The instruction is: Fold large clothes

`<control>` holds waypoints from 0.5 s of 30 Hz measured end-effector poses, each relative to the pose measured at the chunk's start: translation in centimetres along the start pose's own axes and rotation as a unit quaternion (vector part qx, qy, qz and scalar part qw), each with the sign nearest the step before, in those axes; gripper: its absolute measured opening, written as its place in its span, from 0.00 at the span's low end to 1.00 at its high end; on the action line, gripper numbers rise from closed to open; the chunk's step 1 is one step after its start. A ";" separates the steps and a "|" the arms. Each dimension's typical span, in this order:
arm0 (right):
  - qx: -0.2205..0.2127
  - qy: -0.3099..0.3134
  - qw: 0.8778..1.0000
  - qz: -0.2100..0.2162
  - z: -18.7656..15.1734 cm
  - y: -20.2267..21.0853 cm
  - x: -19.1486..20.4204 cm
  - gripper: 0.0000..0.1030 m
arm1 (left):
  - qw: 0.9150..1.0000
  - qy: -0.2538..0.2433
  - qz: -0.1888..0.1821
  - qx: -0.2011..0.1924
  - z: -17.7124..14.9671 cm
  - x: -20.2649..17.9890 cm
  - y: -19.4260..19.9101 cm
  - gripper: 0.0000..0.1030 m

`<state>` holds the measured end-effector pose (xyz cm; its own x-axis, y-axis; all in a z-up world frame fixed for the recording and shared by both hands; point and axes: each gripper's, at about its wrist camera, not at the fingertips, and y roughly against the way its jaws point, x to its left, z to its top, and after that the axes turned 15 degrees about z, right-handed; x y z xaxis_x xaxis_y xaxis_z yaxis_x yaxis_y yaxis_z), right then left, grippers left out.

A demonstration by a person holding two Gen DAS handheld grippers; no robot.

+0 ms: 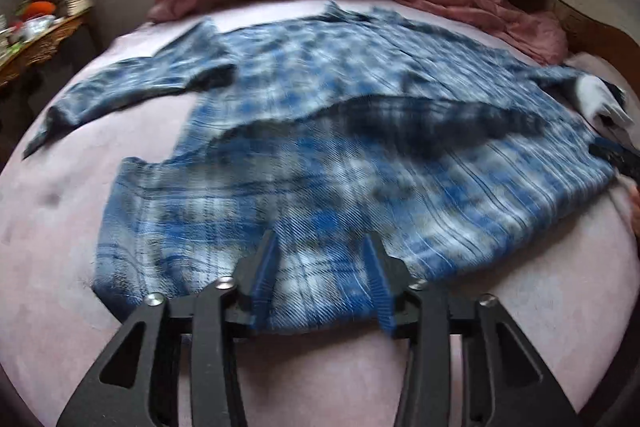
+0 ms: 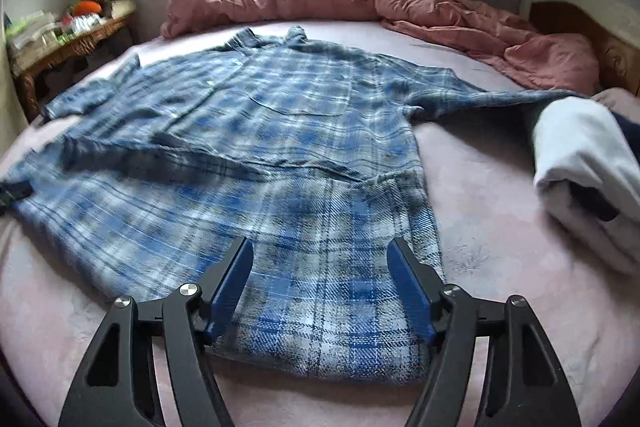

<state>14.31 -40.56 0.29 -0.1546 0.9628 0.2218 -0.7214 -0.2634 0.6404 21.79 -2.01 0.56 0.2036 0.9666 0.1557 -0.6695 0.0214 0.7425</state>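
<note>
A large blue and white plaid shirt (image 1: pixel 320 115) lies spread on the pink bed, collar toward the window, with its lower part turned up in a fold across the middle. My left gripper (image 1: pixel 320 239) is open, its blue pads over the shirt's near hem on the left side. In the right wrist view the shirt (image 2: pixel 280 131) fills the middle. My right gripper (image 2: pixel 320 247) is open above the hem near the shirt's right corner. The left gripper's tip (image 2: pixel 14 193) shows at the far left edge; the right gripper's tip (image 1: pixel 616 157) shows at the far right edge.
A rumpled pink duvet (image 2: pixel 360 3) lies along the far side of the bed under the window. A folded white and dark garment (image 2: pixel 584 171) sits at the right. A cluttered wooden table (image 2: pixel 68 39) stands at the left. A wooden headboard (image 2: pixel 580 27) is at the far right.
</note>
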 end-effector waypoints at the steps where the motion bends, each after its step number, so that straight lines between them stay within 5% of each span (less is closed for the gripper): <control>1: -0.004 0.011 1.000 0.009 -0.1 0.4 0.3 0.70 | 1.000 -0.012 -0.011 0.003 -0.2 0.0 0.2 0.56; 6: 0.025 0.101 0.992 0.076 -1.4 1.1 3.5 0.70 | 0.999 -0.043 0.019 -0.003 -1.3 -0.5 1.0 0.63; 11: 0.052 0.160 0.984 0.056 -2.6 0.3 6.4 0.70 | 1.000 -0.018 0.020 0.003 -2.0 0.4 1.4 0.63; 15: 0.067 0.189 0.979 0.043 -3.2 0.1 7.4 0.70 | 0.996 -0.062 0.068 -0.017 -3.0 -0.4 2.3 0.65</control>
<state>10.93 -33.29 -0.39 -0.4674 0.8840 0.0070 -0.6040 -0.3250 0.7277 18.03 -1.54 0.22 0.1951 0.9222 0.3338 -0.7205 -0.0961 0.6867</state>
